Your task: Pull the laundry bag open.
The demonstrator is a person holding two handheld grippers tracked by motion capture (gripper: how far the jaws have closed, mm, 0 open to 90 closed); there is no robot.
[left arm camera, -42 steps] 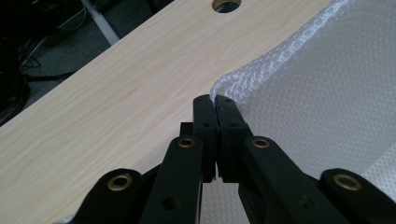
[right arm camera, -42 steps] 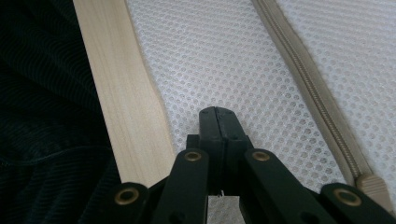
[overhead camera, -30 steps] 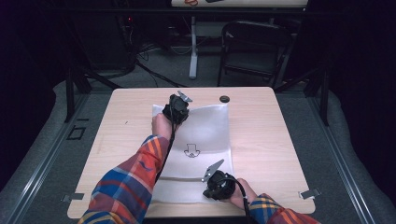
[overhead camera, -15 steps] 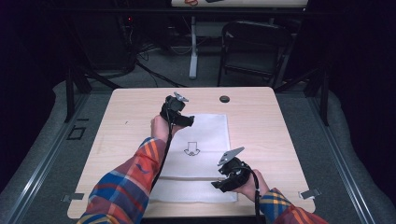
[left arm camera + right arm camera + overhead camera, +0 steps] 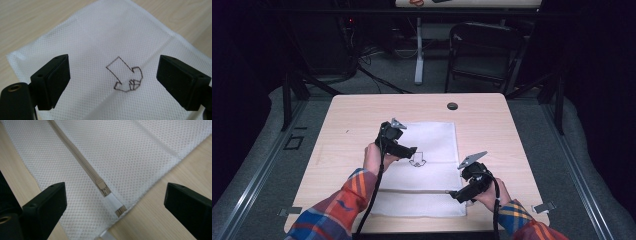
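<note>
Both grippers have been opening since the earlier frames and letting go of the bag (image 5: 422, 165), which is now lying flat mid-table; in the high view the left gripper (image 5: 409, 149) is hovering beside its printed arrow (image 5: 417, 161), the right gripper (image 5: 458, 194) near its zip end. Left gripper view: jaws gaping, nothing between them, arrow (image 5: 125, 75) below. Right gripper view: jaws wide, the zip pull (image 5: 103, 188) lying free beneath. Zipping is probably finished.

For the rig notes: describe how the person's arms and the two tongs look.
Both sleeves are plaid flannel in orange, blue and yellow. The left tongs and right tongs are black, each topped by a grey three-cornered plate and trailing a black cable.
</note>
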